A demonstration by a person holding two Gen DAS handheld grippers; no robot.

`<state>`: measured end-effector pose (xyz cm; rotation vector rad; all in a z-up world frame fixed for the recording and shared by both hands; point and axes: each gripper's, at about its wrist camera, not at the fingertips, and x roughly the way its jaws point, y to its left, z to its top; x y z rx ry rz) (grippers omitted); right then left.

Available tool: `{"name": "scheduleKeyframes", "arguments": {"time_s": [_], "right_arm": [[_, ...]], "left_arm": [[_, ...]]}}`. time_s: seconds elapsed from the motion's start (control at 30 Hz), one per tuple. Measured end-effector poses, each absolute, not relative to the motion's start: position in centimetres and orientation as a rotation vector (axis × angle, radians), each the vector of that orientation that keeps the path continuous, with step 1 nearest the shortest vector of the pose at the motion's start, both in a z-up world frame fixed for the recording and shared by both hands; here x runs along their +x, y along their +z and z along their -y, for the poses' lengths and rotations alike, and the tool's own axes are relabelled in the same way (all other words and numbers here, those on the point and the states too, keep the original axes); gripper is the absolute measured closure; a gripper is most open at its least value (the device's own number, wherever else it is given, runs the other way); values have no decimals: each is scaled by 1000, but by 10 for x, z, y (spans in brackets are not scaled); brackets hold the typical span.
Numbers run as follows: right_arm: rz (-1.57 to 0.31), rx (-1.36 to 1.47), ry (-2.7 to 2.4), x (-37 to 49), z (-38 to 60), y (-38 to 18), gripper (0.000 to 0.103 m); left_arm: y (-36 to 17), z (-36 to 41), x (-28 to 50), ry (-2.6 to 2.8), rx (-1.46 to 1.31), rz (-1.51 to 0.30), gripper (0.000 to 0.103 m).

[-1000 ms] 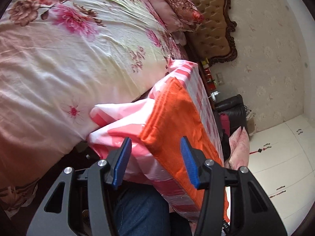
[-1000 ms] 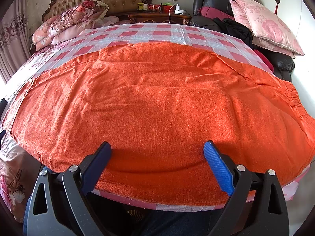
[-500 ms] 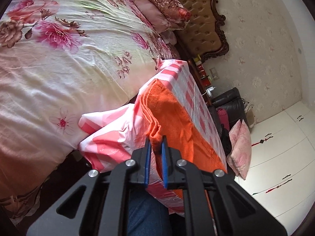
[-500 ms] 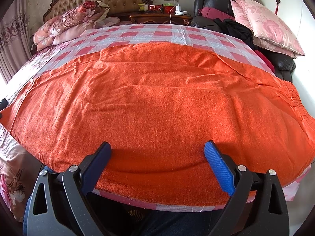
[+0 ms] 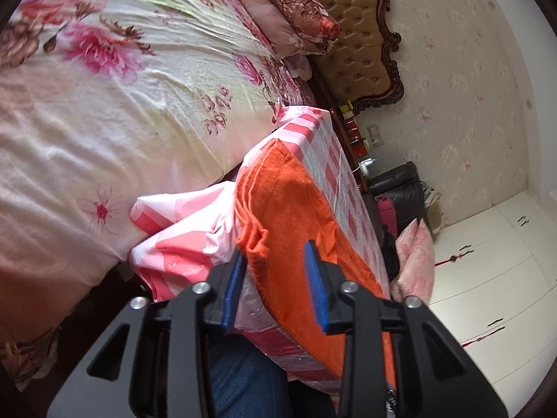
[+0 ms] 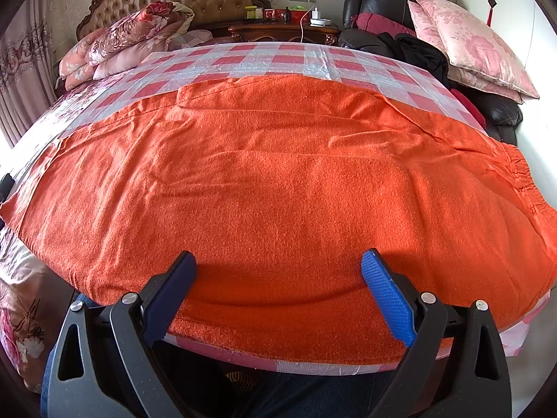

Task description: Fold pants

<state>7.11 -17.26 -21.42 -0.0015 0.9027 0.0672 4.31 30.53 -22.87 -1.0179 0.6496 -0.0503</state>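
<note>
Orange pants run past the frame's right edge; nightstand items too small to identify.

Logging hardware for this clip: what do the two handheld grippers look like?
Both match. The left gripper and right gripper have matte black angular frames with triangular cut-outs and silver round bolt heads. Their jaws carry flat blue textured pads. No cables or markings show. Blue denim appears beneath both.

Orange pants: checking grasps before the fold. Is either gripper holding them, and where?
Nothing held: left gripper straddles the orange pants corner open; right gripper open.
</note>
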Motion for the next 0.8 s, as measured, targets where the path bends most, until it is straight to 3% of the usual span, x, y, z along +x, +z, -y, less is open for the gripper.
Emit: {"name": "scheduleKeyframes", "arguments": {"time_s": [0.13,0.17,0.37,0.57,0.8], "right_arm": [[-927,-24,13,73,170,-206,18],[-913,-38,3,73,164,-195,23],[-871,-57,304,100,64,-140,28],[-962,-126,337,147,-25,-165,40],[-1007,-173,281,154,-42,-193,42]], "left_arm": [[-219,-292,56,-9,-880,-705,93],[-218,-292,56,-2,-867,-706,93],[-222,-302,47,2,-924,-677,94],[-224,-305,43,-3,-952,-677,94],[-227,-304,45,-25,-972,-683,94]]}}
